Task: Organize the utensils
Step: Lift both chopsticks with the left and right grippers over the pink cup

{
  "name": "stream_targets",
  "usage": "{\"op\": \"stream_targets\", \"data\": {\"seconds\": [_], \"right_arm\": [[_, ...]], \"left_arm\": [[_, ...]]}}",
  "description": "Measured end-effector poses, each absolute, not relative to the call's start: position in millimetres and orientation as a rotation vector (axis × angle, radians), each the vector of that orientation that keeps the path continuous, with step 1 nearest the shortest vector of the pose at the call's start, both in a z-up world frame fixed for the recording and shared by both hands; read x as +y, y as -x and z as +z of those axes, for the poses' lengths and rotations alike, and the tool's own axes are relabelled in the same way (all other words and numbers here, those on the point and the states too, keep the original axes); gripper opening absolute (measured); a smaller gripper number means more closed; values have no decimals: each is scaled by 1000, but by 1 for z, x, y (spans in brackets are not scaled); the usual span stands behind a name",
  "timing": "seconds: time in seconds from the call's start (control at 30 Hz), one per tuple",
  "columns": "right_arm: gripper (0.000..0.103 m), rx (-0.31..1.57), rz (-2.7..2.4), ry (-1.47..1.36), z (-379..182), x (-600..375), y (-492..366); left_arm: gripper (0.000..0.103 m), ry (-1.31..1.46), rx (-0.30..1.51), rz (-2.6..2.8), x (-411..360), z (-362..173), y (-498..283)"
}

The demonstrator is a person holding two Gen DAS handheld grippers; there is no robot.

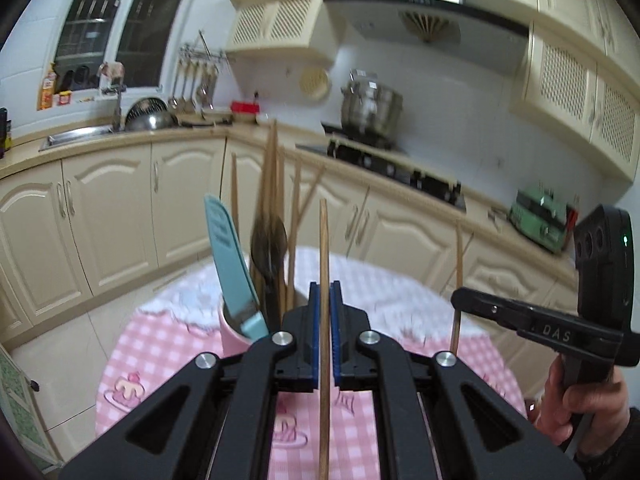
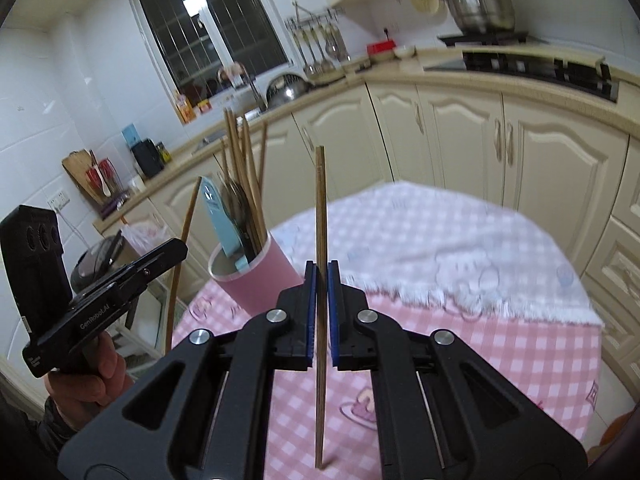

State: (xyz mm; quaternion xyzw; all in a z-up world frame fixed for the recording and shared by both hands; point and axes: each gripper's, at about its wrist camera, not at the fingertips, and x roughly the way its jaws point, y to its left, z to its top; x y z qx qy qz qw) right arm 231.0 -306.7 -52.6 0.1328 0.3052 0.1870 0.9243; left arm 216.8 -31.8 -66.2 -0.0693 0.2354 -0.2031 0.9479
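— Two grippers, and what lies under them?

— Widest of all, a round table under a pink checked cloth with cake drawings, and a white towel-like cloth spread over its far part. Cream kitchen cabinets run behind it.

— And on the table?

— A pink cup stands upright near the left edge in the right wrist view. It holds a bundle of wooden chopsticks standing on end, a light blue spatula leaning at its rim, and a dark spoon among the sticks.

— The grippers, then?

— The left gripper has its blue pads pressed together on a single wooden chopstick, which stands nearly upright through the jaws, its tip above the pads and its lower end running down past the frame. It sits just beside the cup, on the near side.

— The right one?

— The right gripper is likewise clamped tight on its own wooden chopstick, upright, sticking out above and below the pads, with the cup off to its left.

— Do they see each other?

— Yes. Each view shows the other tool with a hand around its handle and a stick in its closed tip; the two are near each other but apart.
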Motion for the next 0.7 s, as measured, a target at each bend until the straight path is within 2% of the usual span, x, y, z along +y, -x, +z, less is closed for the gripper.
{"op": "stream_targets", "data": {"seconds": [0.5,0.7], "right_arm": [[6,348,450,-208,56,-272,-254],[6,286,477,-175,81,-250,-278]], "left_arm": [[4,246,182,-345,-13,9,-249],[4,263,91,-327,-15,33,-268]]}}
